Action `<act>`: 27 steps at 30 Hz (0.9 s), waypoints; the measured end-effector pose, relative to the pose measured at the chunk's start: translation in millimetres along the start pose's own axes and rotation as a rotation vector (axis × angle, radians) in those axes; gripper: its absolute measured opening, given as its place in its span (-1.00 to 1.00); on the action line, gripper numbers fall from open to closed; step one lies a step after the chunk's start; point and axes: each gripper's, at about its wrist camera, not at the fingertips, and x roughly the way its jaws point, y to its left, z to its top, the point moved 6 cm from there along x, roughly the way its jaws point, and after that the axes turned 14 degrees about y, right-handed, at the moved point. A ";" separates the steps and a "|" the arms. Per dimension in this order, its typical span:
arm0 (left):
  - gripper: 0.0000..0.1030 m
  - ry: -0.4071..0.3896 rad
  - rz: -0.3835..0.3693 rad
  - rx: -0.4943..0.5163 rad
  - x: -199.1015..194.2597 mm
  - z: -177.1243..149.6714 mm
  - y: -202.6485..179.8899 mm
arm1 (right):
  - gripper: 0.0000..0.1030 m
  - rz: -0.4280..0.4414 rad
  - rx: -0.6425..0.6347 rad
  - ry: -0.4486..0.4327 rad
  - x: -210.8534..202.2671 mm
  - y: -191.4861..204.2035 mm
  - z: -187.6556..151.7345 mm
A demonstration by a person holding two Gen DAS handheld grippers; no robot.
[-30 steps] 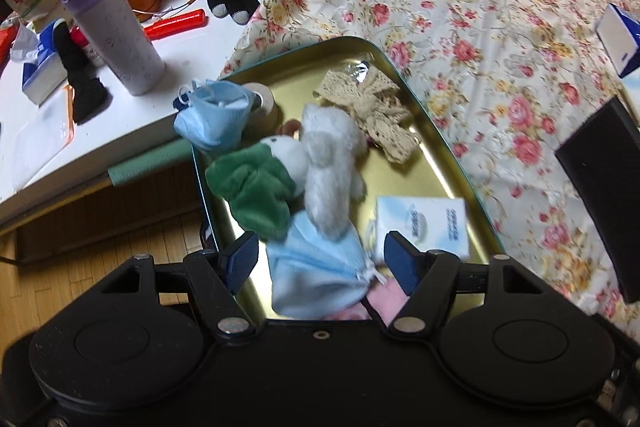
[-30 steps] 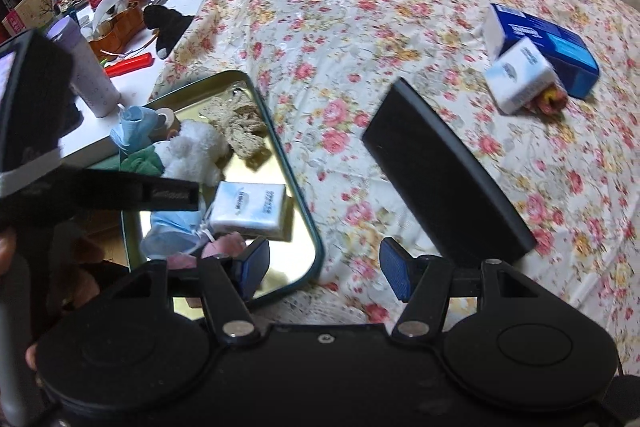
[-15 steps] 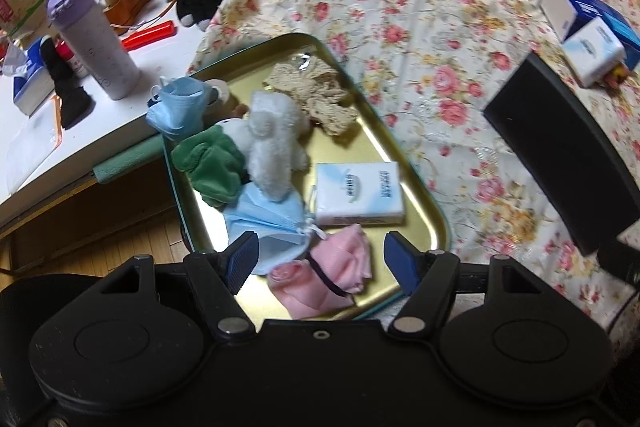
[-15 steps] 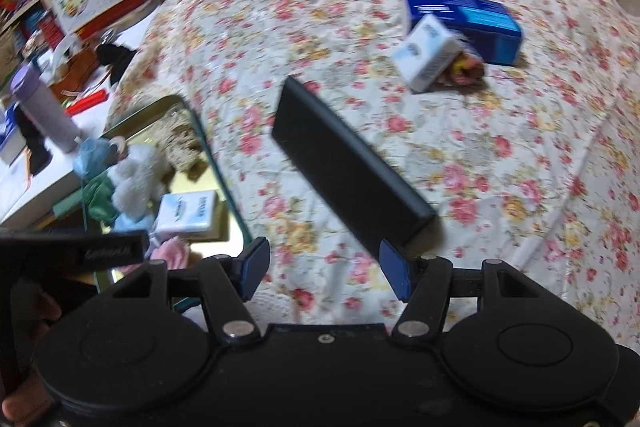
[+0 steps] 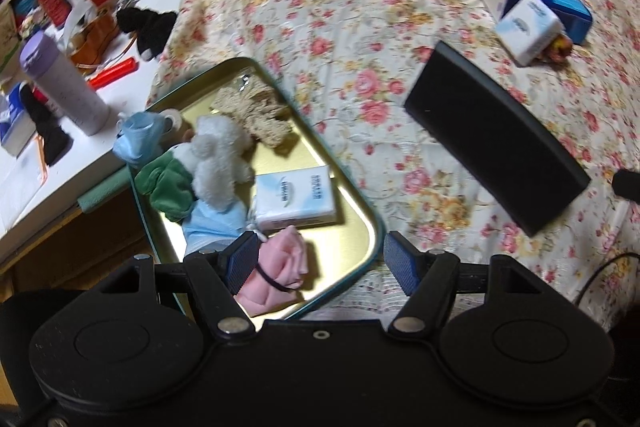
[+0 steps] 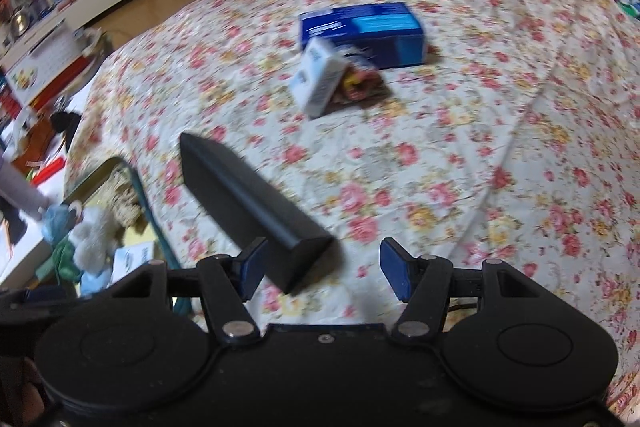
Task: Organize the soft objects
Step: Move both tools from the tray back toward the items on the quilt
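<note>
- Left gripper (image 5: 320, 263): jaws apart, nothing between the pads; it hangs over the near corner of the gold tray (image 5: 360, 211), pointing steeply down.
- Just ahead of its left finger: a pink cloth pouch (image 5: 280, 267) and a light-blue pouch (image 5: 214, 227), both inside the tray.
- Farther ahead in the tray: a tissue pack (image 5: 294, 197), a white plush (image 5: 216, 159) lying against a green plush (image 5: 166, 187), then a beige lace piece (image 5: 256, 111) at the far end; a blue mask (image 5: 136, 139) hangs over the tray's left rim.
- Right gripper (image 6: 320, 269): jaws apart and empty, over the floral bedspread (image 6: 480, 147).
- Immediately ahead of its left finger: a black flat case (image 6: 248, 203), lying on the bedspread to the right of the tray.
- Well ahead of both tools: a second tissue pack (image 6: 318, 83) leaning by a blue box (image 6: 360, 31), with a colourful item (image 6: 360, 85) beside them, too blurred to identify.
</note>
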 end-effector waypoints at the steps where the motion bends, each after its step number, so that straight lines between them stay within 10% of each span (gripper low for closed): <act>1: 0.28 -0.001 0.001 0.008 -1.0 0.4 -3.8 | 0.15 -0.001 0.012 -0.005 -1.3 -5.9 2.3; 27: 0.28 -0.047 -0.007 0.114 -28.5 32.2 -53.0 | 0.16 -0.068 0.152 -0.089 -14.7 -75.7 65.6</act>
